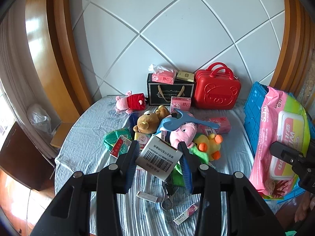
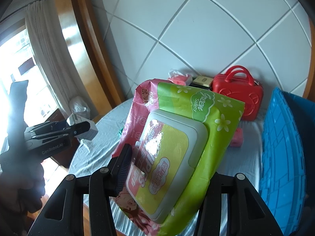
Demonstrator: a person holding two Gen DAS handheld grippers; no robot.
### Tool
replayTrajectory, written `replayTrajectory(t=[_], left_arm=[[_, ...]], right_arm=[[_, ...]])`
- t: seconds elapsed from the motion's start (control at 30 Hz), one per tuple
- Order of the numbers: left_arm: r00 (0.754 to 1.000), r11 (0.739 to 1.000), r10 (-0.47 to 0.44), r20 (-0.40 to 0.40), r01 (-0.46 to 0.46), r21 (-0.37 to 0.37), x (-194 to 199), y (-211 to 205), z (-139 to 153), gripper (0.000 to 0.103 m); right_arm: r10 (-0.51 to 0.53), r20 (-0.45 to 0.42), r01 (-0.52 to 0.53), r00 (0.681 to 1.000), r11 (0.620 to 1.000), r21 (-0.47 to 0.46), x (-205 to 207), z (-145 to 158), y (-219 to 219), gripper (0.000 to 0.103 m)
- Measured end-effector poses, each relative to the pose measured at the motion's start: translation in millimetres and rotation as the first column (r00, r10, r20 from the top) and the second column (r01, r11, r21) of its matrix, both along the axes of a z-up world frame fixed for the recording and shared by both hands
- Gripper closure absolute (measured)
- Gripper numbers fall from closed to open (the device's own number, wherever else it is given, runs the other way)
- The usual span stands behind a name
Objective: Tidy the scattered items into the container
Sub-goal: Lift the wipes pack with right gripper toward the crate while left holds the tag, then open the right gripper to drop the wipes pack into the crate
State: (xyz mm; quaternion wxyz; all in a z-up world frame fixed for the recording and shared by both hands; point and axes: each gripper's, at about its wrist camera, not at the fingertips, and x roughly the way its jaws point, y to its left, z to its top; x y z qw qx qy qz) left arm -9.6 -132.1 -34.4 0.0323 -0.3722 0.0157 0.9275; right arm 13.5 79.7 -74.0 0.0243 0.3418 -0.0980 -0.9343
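Blue-striped bedsheet covers the bed; clutter heaped mid-bed. Left gripper clamped on a small white carton with a barcode, lifted clear of the sheet, blue pads pressing both sides. Right gripper clamped on a pink-and-green wet-wipes pack, tilted, held above the sheet; only the left pad shows, the other hidden behind the pack. Blue plastic crate stands at the bed's right edge, just beside the wipes pack. Pile under the left gripper: brown teddy bear, pink pig plush, yellow duck plush, blue plastic hanger, green packet, pink tissue packs. Near the headboard edge: red mini suitcase, black gift bag, second pig plush in red. Small medicine boxes and nail clippers lie on the near edge.
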Motion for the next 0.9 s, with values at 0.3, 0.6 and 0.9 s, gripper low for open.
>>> replayTrajectory(t=[0.3, 0.6, 0.9], left_arm=[[1.000, 1.000, -0.009, -0.015, 0.009, -0.024, -1, 29, 11, 0.063], [0.999, 0.999, -0.020, -0.026, 0.019, -0.037, -5, 62, 18, 0.063], [0.998, 0.998, -0.046, -0.033, 0.044, -0.044, -12, 96, 21, 0.063]], right_arm=[[0.011, -0.025, -0.011, 1.000, 1.000, -0.015, 8, 6, 27, 0.055], [0.001, -0.054, -0.003, 0.999, 0.999, -0.032, 18, 13, 60, 0.055], [-0.007, -0.094, 0.006, 0.996, 1.000, -0.015, 31, 28, 84, 0.072]])
